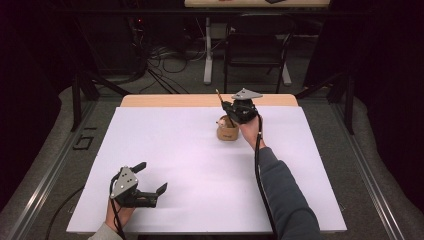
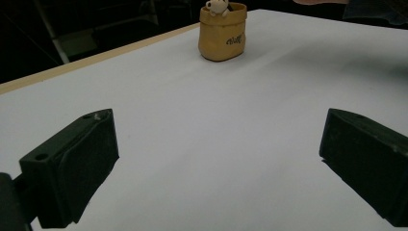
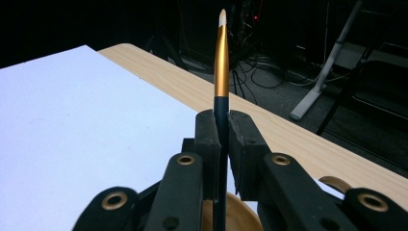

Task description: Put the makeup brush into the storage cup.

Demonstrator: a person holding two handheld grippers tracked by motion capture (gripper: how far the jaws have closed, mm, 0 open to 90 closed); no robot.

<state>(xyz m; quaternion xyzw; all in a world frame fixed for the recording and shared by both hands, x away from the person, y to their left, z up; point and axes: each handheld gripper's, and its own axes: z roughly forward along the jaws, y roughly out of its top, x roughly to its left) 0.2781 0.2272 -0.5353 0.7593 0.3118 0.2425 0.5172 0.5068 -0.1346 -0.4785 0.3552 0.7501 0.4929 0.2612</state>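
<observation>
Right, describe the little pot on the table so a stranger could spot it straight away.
Start at the white sheet covering the table, then look toward its far edge, just below the right gripper. There stands the small tan pot, shaped like a soft sack, with dark writing on its side and a tiny white figure peeking over its rim.

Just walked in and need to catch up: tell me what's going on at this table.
A person works with a gripper in each hand. The right gripper is shut on a thin brush with a gold ferrule, holding it upright just above a small tan pot at the far side of the white table. A little figure peeks out of the pot. The left gripper rests open near the front edge, holding nothing.
</observation>
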